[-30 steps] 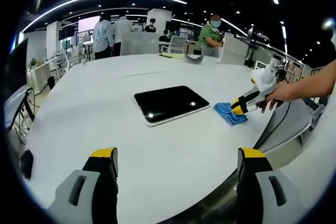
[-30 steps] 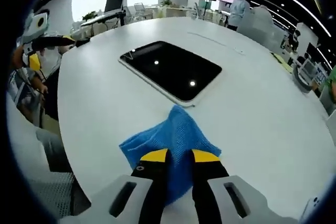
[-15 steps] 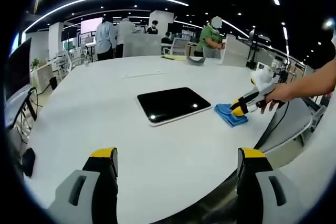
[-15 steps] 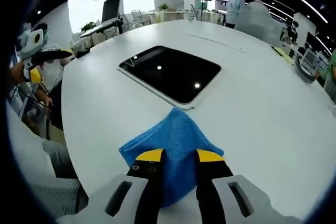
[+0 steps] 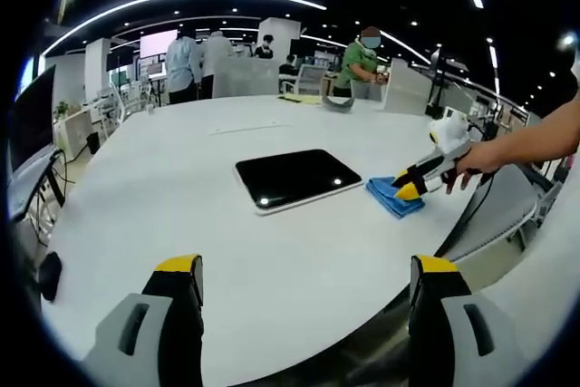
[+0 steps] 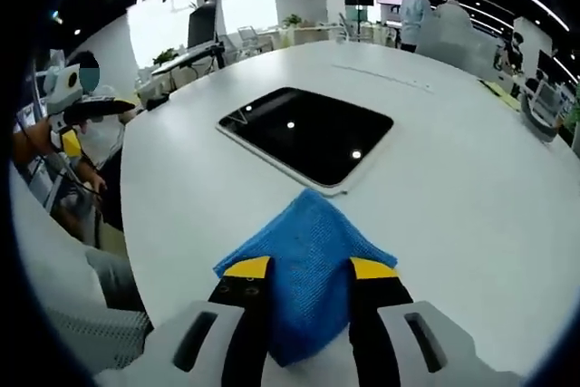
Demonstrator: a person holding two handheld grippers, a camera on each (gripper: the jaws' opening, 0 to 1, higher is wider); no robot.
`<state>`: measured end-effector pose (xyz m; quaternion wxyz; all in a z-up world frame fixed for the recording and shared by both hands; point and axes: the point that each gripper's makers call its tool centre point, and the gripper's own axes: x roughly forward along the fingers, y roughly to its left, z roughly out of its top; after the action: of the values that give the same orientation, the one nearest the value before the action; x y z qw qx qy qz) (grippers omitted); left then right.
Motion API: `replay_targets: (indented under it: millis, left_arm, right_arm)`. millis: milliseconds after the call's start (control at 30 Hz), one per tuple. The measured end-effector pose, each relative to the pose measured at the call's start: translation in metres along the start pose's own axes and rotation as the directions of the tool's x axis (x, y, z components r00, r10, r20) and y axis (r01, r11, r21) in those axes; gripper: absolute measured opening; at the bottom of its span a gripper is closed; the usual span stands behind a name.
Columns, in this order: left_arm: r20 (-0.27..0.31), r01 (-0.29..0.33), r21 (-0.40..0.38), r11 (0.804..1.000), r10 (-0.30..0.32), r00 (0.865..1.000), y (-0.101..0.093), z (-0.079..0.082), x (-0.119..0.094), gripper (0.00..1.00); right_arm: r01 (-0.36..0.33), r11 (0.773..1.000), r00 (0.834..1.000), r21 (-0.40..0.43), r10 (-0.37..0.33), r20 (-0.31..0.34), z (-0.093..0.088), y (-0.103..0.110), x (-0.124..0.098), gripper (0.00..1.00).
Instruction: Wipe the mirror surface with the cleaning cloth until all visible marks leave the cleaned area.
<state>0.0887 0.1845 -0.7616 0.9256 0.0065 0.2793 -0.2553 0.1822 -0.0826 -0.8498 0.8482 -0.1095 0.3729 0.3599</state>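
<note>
Large round white table (image 5: 163, 215) carrying a flat rectangular dark-glass mirror with a pale frame (image 6: 308, 131), which lies at twelve o'clock of the folded blue woven cleaning cloth (image 6: 304, 265). Right gripper (image 6: 311, 271): yellow-tipped jaws parted, straddling the cloth, which lies between them on the table. Left gripper (image 5: 308, 280): jaws wide apart, grasping nothing, with the mirror at twelve o'clock and the cloth at one o'clock.

Cloth (image 6: 305, 269) near edge hidden behind right claw (image 6: 310, 270) — mirror (image 6: 309, 133) marks too small to tell.
</note>
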Motion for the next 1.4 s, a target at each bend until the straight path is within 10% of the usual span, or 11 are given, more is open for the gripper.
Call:
replay_targets:
  millis: [233,933,1400]
  left_arm:
    - [0.001,0.0,0.005,1.0,0.0,1.0,-0.002,0.001,0.001,0.96]
    - [-0.008,0.003,0.005,1.0,-0.003,1.0,0.001,0.0,0.002,0.96]
    - [-0.028,0.015,0.028,0.999,-0.014,1.0,0.011,-0.002,0.008,0.96]
  right_arm:
    - [0.005,0.989,1.0,-0.148,-0.008,-0.023,-0.004,0.011,0.004,0.46]
    - [0.027,1.0,0.998,0.0,-0.027,0.065,0.015,0.013,-0.013,0.33]
    - [0.09,0.995,0.975,0.031,-0.094,0.199,0.044,0.007,-0.043,0.44]
